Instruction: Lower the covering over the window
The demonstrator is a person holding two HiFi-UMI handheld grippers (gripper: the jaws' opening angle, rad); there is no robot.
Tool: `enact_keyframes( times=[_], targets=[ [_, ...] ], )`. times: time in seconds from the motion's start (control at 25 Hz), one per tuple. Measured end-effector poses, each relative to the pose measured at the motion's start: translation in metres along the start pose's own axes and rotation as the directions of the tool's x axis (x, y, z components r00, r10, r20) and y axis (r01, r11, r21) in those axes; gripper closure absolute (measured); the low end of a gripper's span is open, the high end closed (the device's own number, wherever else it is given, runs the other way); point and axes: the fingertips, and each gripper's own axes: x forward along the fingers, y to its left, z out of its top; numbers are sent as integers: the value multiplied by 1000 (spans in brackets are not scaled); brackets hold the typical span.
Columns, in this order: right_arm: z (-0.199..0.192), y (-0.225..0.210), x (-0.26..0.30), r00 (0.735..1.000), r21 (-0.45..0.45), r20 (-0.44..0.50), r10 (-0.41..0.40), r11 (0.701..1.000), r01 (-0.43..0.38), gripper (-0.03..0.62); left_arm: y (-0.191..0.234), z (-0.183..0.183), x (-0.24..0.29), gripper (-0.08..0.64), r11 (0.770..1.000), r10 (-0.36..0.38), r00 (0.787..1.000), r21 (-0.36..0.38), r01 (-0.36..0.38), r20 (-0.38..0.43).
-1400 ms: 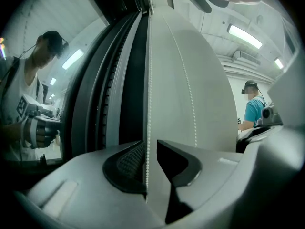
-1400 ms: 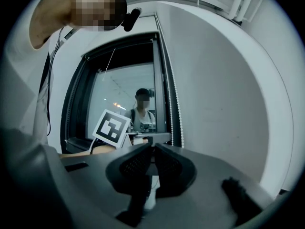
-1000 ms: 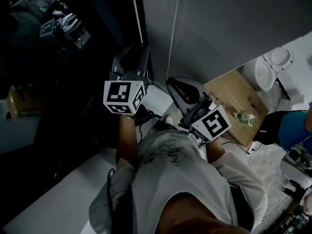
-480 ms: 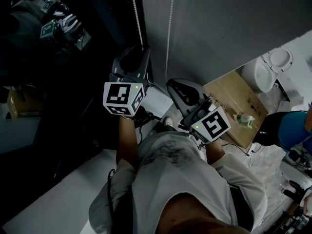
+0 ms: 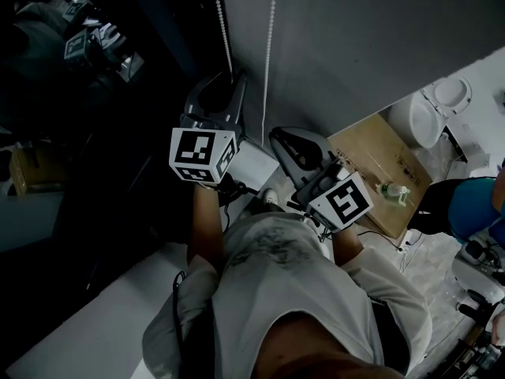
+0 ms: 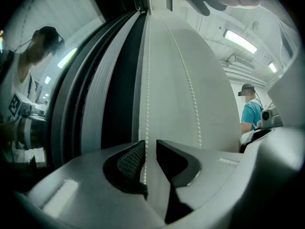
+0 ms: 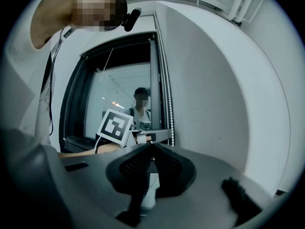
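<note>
A white bead chain hangs in two strands beside the window; one strand (image 6: 146, 104) runs down between the jaws of my left gripper (image 6: 150, 149), the other strand (image 6: 190, 94) hangs free to its right. The left jaws have just been closing, with the chain between them, but a gap still shows beside it. In the head view the left gripper (image 5: 227, 81) points at the chain (image 5: 222, 30) by the dark window glass (image 5: 95, 133). My right gripper (image 7: 151, 148) is shut on nothing and sits apart from the chain (image 7: 169, 104), lower right in the head view (image 5: 281, 136).
A grey wall (image 5: 355, 38) stands right of the window. Below it lie a cardboard box (image 5: 379, 164) with a small bottle (image 5: 397, 189) on it, a white lidded bin (image 5: 430, 113), and a person in blue (image 5: 473, 208). The glass reflects the grippers.
The free right-hand strand of the chain has swung a little to the left. Both grippers have stayed where they were.
</note>
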Motion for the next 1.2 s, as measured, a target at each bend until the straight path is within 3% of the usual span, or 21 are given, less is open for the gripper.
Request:
enact_keyframes(
  times=[0.16, 0.28, 0.76, 0.96, 1.2],
  targets=[
    [-3, -1, -2, 1000, -13, -7, -1, 1000, 1, 574, 7, 1, 0, 541, 999, 36, 999, -7, -36, 10],
    [-2, -1, -4, 1000, -18, -2, 2, 1000, -2, 574, 11, 4, -4, 551, 998, 51, 998, -28, -50, 23],
    [22, 1, -3, 998, -32, 65, 24, 999, -22, 574, -16, 4, -35, 552, 998, -26, 1000, -58, 27, 10],
    [57, 0, -1, 988, 36, 145, 47, 998, -53, 574, -33, 7, -55, 552, 997, -56, 998, -52, 56, -6],
    [101, 16, 6, 964, 24, 232, 129, 990, -138, 574, -47, 11, -83, 552, 997, -64, 998, -37, 64, -12]
  ],
)
